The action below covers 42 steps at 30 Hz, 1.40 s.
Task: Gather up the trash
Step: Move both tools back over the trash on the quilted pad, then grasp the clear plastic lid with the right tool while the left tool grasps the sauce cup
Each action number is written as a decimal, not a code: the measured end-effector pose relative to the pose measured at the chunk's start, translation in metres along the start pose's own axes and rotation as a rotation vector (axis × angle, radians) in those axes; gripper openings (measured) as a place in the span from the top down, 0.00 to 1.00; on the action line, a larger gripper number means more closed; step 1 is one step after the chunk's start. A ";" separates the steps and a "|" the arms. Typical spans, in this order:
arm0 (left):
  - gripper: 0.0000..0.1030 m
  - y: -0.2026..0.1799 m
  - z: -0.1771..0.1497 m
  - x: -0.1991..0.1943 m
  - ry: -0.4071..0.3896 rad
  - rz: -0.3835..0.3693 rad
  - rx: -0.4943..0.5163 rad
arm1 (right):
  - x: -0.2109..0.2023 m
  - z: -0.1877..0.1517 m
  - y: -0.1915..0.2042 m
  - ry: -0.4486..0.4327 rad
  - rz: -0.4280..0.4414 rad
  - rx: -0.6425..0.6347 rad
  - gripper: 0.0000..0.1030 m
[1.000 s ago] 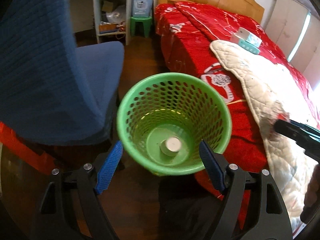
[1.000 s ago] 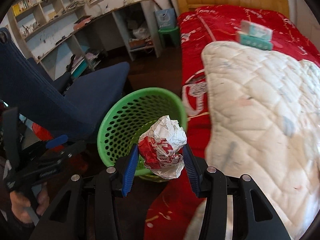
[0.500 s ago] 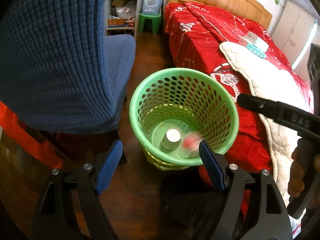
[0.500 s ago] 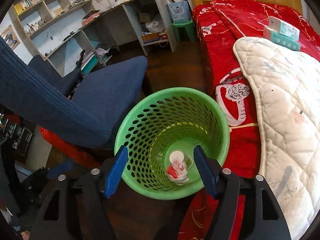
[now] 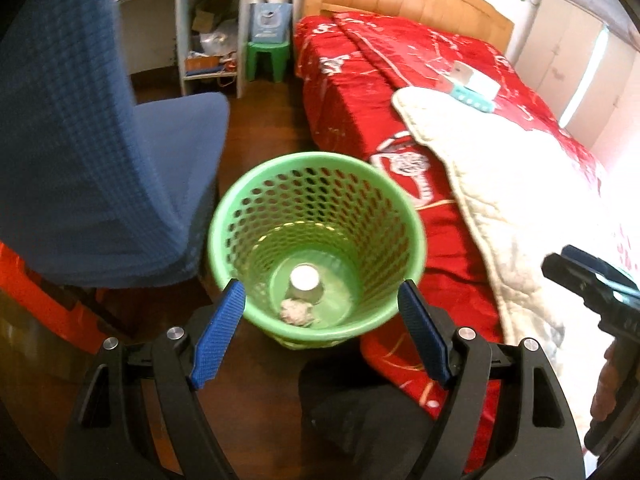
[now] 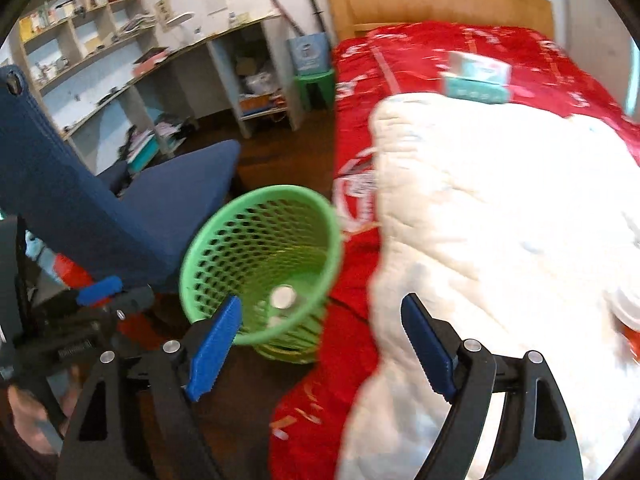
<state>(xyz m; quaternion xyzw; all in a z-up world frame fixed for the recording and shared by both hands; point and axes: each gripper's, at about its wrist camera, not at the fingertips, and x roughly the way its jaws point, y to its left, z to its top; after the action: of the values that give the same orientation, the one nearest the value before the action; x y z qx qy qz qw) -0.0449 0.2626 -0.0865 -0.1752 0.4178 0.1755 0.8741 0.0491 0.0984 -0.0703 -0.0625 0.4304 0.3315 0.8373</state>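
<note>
A green mesh basket [image 5: 224,216] [image 6: 256,216] stands on the floor between a blue chair and the bed. Inside it lie a white cup [image 5: 305,279] [image 6: 282,296] and a crumpled paper wad [image 5: 295,312]. My left gripper [image 5: 320,294] hovers over the basket's near rim, open, its pads clear of the basket. My right gripper [image 6: 320,302] is over the bed's edge to the right of the basket; its jaws are opening with nothing between them. It also shows at the right of the left wrist view, right gripper [image 5: 592,292].
A blue chair [image 5: 100,168] crowds the basket's left side. The red bed [image 5: 360,92] with a white quilt [image 6: 500,220] is on its right, with a teal and white box [image 6: 476,80] on it. A blurred white-and-red thing [image 6: 628,312] lies on the quilt. Desk shelves [image 6: 120,80] and a green stool [image 5: 267,58] stand behind.
My right gripper opened and let go of the red-and-white paper wad, which fell into the basket. It then swung right, toward the bed. The left gripper stayed open over the basket.
</note>
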 end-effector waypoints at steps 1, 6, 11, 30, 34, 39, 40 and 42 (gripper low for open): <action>0.23 -0.005 0.001 0.000 0.001 -0.007 0.006 | -0.008 -0.005 -0.010 -0.005 -0.017 0.017 0.20; 0.23 -0.040 0.003 -0.002 0.000 -0.054 0.055 | -0.040 -0.030 -0.056 -0.025 -0.086 0.102 0.18; 0.23 -0.073 0.003 0.000 0.010 -0.093 0.110 | -0.075 -0.059 -0.105 -0.057 -0.212 0.164 0.13; 0.19 -0.155 0.012 0.007 0.031 -0.179 0.217 | -0.079 -0.095 -0.215 0.005 -0.296 0.359 0.11; 0.18 -0.168 0.015 0.009 0.035 -0.195 0.232 | -0.071 -0.094 -0.222 0.020 -0.303 0.366 0.11; 0.18 -0.192 0.018 0.013 0.037 -0.213 0.278 | -0.064 -0.093 -0.227 0.031 -0.290 0.379 0.11; 0.18 -0.197 0.018 0.014 0.038 -0.217 0.285 | -0.064 -0.093 -0.228 0.029 -0.288 0.379 0.11; 0.18 -0.209 0.019 0.016 0.040 -0.229 0.307 | -0.063 -0.092 -0.228 0.028 -0.285 0.378 0.11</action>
<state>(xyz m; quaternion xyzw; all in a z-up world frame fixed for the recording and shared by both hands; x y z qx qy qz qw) 0.0725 0.0907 -0.0546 -0.0895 0.4345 0.0055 0.8962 0.0995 -0.1459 -0.1206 0.0308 0.4833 0.1227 0.8663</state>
